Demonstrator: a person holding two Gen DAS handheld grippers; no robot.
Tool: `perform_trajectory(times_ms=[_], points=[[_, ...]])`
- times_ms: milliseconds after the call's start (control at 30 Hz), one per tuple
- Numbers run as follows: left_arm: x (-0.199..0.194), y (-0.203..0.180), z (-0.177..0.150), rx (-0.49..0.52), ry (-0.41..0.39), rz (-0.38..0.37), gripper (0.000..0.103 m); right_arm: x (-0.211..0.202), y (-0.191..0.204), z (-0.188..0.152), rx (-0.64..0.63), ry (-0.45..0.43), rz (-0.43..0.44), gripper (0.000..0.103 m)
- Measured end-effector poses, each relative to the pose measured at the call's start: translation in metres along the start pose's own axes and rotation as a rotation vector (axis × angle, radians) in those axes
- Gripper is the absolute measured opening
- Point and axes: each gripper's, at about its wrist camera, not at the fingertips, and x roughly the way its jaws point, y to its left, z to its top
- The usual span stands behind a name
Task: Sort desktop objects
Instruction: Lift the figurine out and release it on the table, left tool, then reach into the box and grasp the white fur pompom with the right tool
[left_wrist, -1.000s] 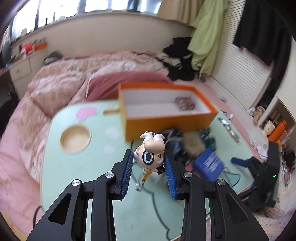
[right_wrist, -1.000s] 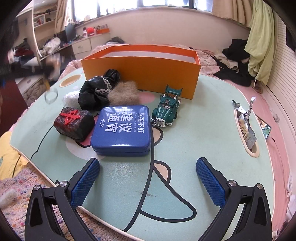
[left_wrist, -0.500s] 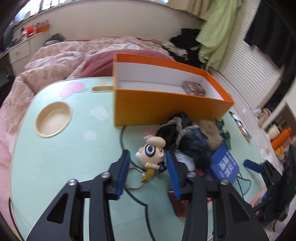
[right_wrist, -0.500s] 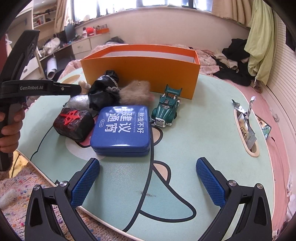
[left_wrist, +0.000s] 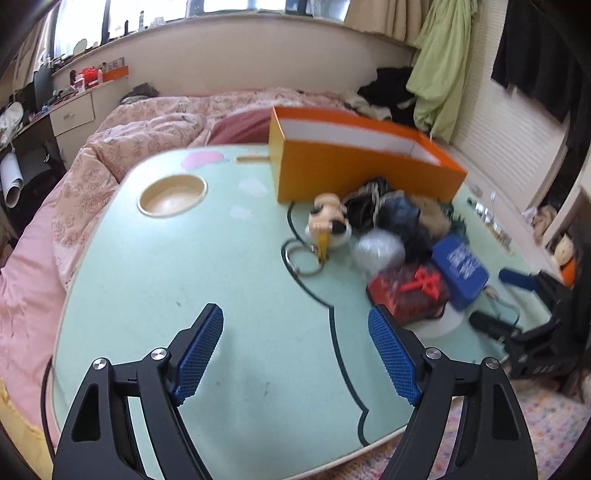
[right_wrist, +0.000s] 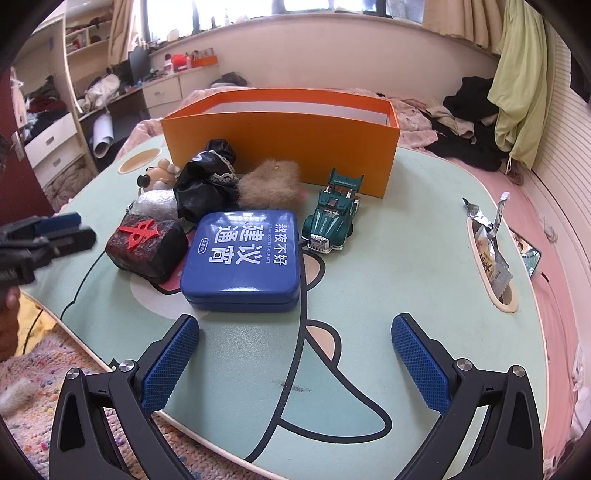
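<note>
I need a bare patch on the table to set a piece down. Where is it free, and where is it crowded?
Free: the stretch between the round cup recess and the left gripper, and the tabletop between the toy car and the slot holding wrappers. Crowded: in front of the orange box, around the blue tin and keychain figure.

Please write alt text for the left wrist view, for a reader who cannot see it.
The open left gripper, with nothing between its blue pads, hovers over a mint-green table. Ahead, a cartoon keychain figure lies by an orange box, beside a blue tin and other small clutter.
</note>
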Motion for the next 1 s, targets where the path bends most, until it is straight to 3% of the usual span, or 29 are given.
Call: perform_trajectory(times_ms=[100,233,400,467,500,600,767,1000], points=[[0.009,-0.014,-0.009,0.056,-0.048,0.088,0.103,0.001,-0.001,0.002,0.0,0.015,-0.003,0.103],[0.012,-0.016,-0.01,0.071,-0.053,0.057,0.103,-0.005,-0.013,0.023,0.018,0.044,0.025,0.1],[0.013,-0.014,-0.01,0.069,-0.058,0.055,0.103,-0.041,-0.035,0.11,0.085,-0.006,0.105,0.1],[0.013,-0.013,-0.011,0.069,-0.058,0.055,0.103,-0.034,-0.042,0.151,0.12,0.082,0.127,0.093],[0.013,-0.013,-0.011,0.069,-0.058,0.055,0.103,-0.024,-0.043,0.17,0.132,0.138,0.13,0.08],[0.013,-0.013,-0.011,0.07,-0.059,0.055,0.103,0.022,-0.037,0.21,0.088,0.324,0.042,0.058],[0.012,-0.015,-0.012,0.071,-0.062,0.055,0.103,0.097,-0.037,0.219,0.063,0.563,-0.111,0.058],[0.011,-0.017,-0.012,0.072,-0.07,0.051,0.103,0.14,-0.038,0.206,0.066,0.734,-0.181,0.04]])
